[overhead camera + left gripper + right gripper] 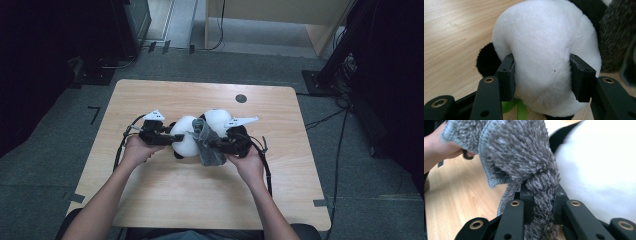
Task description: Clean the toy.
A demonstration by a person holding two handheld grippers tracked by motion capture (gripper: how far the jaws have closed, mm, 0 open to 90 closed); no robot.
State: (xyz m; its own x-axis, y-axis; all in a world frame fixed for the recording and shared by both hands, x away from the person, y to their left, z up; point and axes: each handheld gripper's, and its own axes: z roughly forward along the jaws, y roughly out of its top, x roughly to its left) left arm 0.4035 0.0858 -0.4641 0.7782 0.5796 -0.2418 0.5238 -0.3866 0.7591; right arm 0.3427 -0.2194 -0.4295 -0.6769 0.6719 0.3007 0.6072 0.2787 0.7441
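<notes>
Jaws of the left gripper (pixel 541 75) are clamping the white body of a panda plush toy (pixel 544 50), the pads pressing into the fur on either side. Jaws of the right gripper (pixel 541 202) are pinching a bunched fold of a shaggy grey cloth (pixel 524 155), which is rising from between them and draping over the toy just beyond.

From the high view, both grippers are meeting over the middle of a light wooden table (pixel 165 200) with rounded corners and a small dark round spot (pixel 241 98) near its far edge. Grey carpet is surrounding the table, with cables trailing at the right and dark equipment stands at the far corners.

Close in front of the left jaws, the left gripper view is showing a black limb of the toy to one side and a scrap of green beneath the body; what that green piece is I cannot tell. The right gripper view is catching the person's other hand (pixel 441 147) beyond the cloth.

Much of the toy is lying hidden under the cloth, and its face is not visible. White fur beside the right jaws is blurred.
</notes>
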